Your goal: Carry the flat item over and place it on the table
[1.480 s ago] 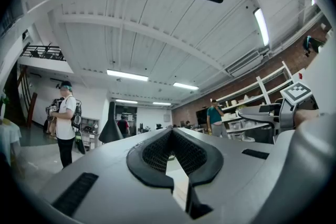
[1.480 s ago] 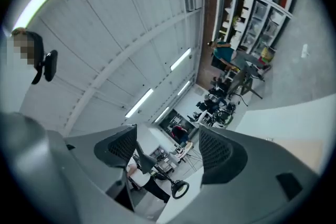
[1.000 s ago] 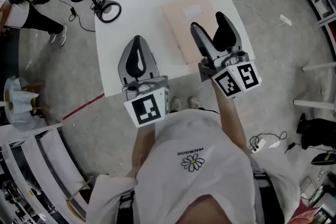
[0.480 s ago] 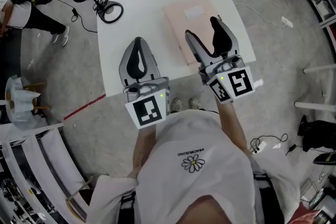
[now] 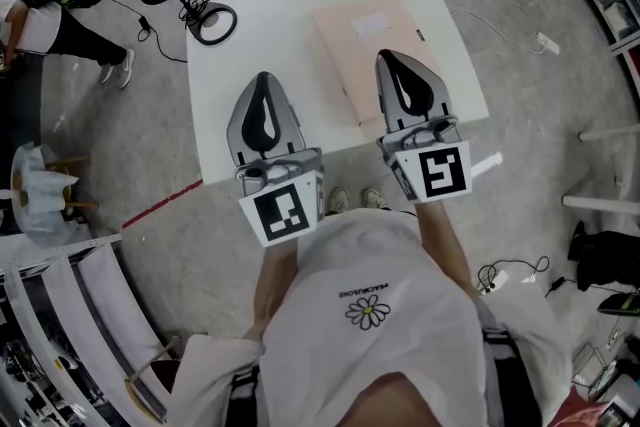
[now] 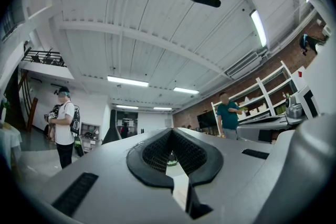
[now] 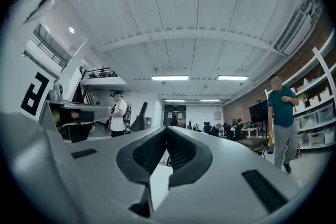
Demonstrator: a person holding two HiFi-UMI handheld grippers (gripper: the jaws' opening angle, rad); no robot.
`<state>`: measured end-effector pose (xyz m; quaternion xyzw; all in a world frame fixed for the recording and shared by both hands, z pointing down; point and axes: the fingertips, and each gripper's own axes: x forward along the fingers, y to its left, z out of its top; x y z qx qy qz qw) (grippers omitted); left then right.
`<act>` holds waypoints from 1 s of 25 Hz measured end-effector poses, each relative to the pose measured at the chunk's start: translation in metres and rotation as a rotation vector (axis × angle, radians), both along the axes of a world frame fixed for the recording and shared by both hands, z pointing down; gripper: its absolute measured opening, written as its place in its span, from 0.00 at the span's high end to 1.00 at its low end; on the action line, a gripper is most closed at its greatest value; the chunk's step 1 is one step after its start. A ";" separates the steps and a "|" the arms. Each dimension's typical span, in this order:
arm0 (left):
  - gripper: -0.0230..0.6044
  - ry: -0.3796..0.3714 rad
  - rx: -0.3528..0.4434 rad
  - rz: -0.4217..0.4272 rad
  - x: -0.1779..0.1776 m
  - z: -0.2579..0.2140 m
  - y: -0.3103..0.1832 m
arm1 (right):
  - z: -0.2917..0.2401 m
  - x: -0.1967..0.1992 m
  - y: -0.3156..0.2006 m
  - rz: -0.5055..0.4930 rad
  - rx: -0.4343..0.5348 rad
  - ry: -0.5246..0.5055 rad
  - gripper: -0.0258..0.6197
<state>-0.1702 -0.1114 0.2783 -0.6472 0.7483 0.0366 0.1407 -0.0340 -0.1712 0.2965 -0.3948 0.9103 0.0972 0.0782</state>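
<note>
A flat pale pink item (image 5: 360, 40) with a white label lies on the white table (image 5: 280, 25), right of the middle. My right gripper (image 5: 393, 58) (image 7: 167, 128) hovers over the item's near right part. Its jaws have just been closing and now stand shut with nothing between them. My left gripper (image 5: 263, 77) (image 6: 170, 131) hangs over the table's near edge, left of the item, shut and empty. Both gripper views look slightly upward at the ceiling and room, so the item does not show in them.
A black ring-shaped object with a cable (image 5: 208, 20) lies at the table's far left corner. On the floor to the right runs a white cable (image 5: 500, 30). One person stands at the far left (image 5: 40, 15), another by the shelves (image 7: 283, 113).
The right gripper's jaws went from wide open to shut, and the gripper rolled so that its marker cube sits squarer. The left gripper stayed where it was.
</note>
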 end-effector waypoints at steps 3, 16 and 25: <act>0.94 0.002 -0.001 -0.004 -0.002 0.002 -0.002 | 0.005 -0.003 -0.003 0.005 -0.011 0.021 0.94; 0.94 0.054 -0.018 -0.001 -0.002 0.007 -0.006 | 0.015 0.004 -0.012 0.056 -0.043 0.032 0.94; 0.94 0.054 -0.024 0.012 0.002 0.007 -0.007 | 0.018 0.007 -0.012 0.067 -0.061 0.027 0.94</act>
